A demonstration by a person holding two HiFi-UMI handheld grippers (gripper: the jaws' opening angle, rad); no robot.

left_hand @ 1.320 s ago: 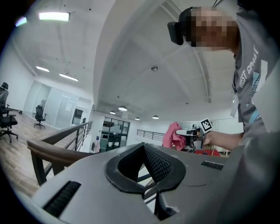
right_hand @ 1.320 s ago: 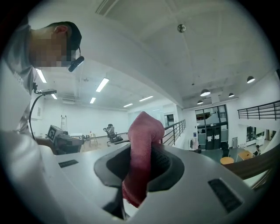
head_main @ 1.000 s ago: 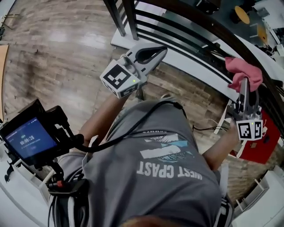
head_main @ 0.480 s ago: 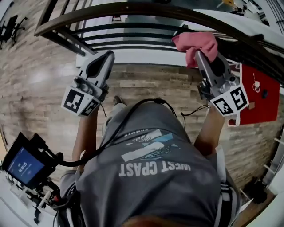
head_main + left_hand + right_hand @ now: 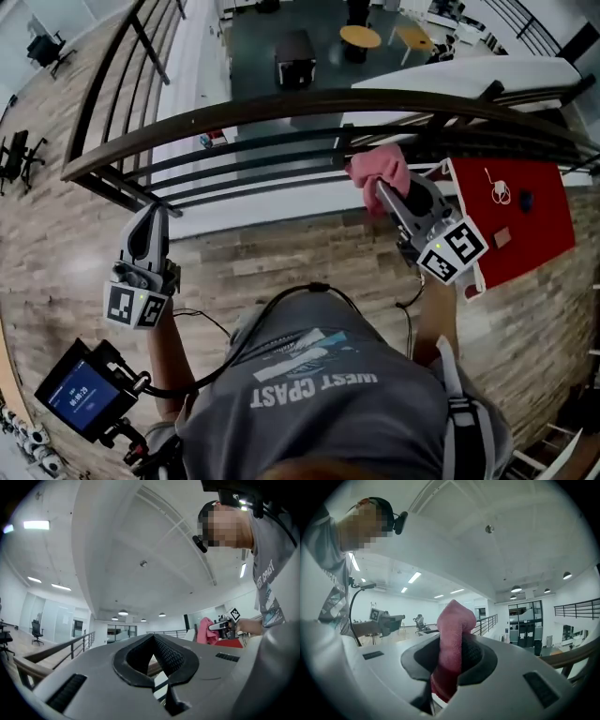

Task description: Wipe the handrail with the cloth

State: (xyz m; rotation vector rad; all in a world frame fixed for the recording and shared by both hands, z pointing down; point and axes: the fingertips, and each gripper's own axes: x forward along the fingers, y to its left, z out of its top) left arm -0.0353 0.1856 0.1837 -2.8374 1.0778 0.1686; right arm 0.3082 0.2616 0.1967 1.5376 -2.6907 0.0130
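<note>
Lying on wood floor point(image 5: 56, 244): red board point(image 5: 536, 246). Far left of board, lit screen point(image 5: 78, 398); up-left of board, round yellow table point(image 5: 361, 37).

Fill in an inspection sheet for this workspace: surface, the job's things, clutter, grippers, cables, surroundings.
Surface: wood-plank floor, bare by the railing.
Job's things: dark curved handrail; pink cloth held just below it, contact cannot be told.
Clutter: red board on the floor at right, small items on it.
Grippers: right gripper shut on the cloth; left gripper shut, empty, away from the rail.
Cables: black cable runs across the person's shirt towards the screen unit.
Surroundings: lower floor beyond the railing, with a round yellow table.
</note>
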